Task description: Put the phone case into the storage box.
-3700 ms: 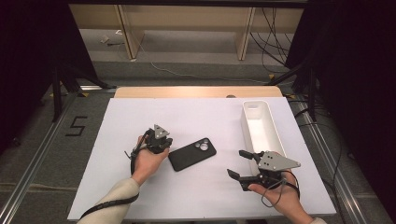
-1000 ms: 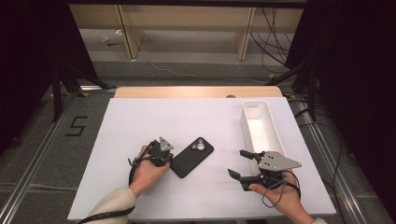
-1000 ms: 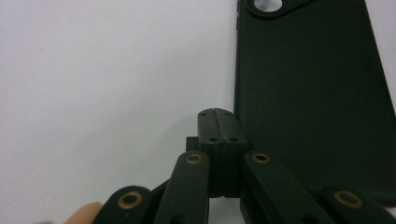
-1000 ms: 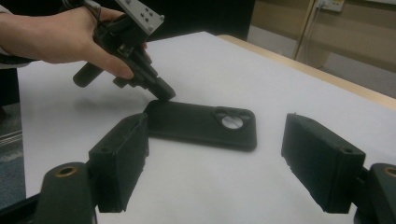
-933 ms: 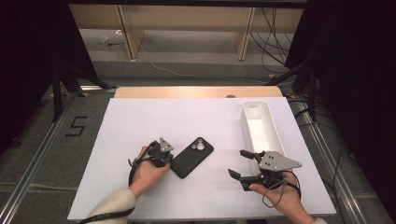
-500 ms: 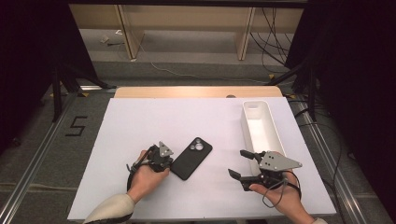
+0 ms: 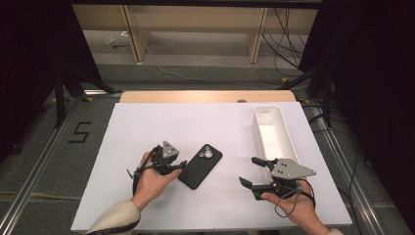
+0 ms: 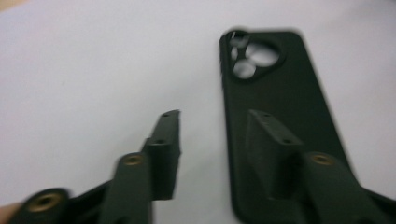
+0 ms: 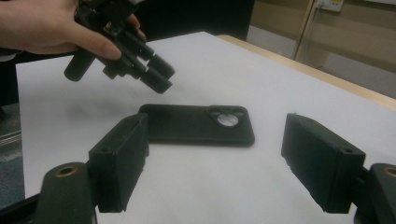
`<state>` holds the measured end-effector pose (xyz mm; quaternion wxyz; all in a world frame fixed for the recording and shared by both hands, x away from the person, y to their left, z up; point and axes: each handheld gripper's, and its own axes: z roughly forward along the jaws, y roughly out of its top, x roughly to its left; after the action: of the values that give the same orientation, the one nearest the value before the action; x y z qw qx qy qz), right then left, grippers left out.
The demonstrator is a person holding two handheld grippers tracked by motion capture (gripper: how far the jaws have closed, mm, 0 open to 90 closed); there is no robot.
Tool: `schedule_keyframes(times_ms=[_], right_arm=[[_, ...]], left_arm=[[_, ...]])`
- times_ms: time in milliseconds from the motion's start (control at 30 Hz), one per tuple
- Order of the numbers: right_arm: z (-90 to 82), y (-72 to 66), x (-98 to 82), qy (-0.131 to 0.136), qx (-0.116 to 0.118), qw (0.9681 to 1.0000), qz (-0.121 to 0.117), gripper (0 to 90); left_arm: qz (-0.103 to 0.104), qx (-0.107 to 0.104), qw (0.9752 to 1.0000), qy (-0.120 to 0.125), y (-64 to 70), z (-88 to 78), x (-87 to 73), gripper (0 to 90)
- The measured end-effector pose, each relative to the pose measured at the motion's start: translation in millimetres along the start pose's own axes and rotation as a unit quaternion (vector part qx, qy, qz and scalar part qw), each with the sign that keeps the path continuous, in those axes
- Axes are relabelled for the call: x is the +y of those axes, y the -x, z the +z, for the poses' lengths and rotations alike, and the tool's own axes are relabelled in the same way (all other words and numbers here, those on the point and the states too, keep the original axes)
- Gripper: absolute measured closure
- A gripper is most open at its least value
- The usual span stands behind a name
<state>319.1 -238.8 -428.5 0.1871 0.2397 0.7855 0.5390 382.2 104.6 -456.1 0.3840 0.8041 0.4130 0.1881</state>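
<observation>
Phone case (image 7: pixel 200 166), one, black, lies flat mid-table (image 7: pixel 147 122), no brand legible. One white bin (image 7: pixel 272 134) stands right. "5" (image 7: pixel 80 132) marks the floor. Left gripper (image 7: pixel 178 165) beside the case, jaws just opening, nothing clamped. Right gripper (image 7: pixel 250 172) jaws apart, empty.

A black number 5 (image 7: pixel 80 132) is marked on the grey floor. It sits left of the white table (image 7: pixel 147 117).

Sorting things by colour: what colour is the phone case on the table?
Black phone case, plainest in the right gripper view.
</observation>
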Motion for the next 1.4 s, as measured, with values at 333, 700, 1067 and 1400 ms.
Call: schedule_keyframes(times_ms=[333,700,1067,1400], right_arm=[[1.5,1.2,-0.2,0.001,-0.001,1.0000,0.006,24.1],[-0.2,2.7,-0.1,0.002,-0.002,1.0000,0.006,24.1],[0.4,3.4,-0.4,0.004,-0.002,1.0000,0.007,24.1],[0.8,3.8,-0.6,0.003,-0.002,1.0000,0.007,24.1]], left_arm=[[0.006,-0.036,0.9989,-0.031,17.8,38.3,31.7,3.3],[0.015,-0.020,0.9956,-0.090,31.9,86.3,48.2,0.0],[0.018,-0.015,0.9923,-0.122,35.7,103.4,45.7,0.0],[0.011,-0.021,0.9907,-0.134,34.1,102.4,42.4,0.7]])
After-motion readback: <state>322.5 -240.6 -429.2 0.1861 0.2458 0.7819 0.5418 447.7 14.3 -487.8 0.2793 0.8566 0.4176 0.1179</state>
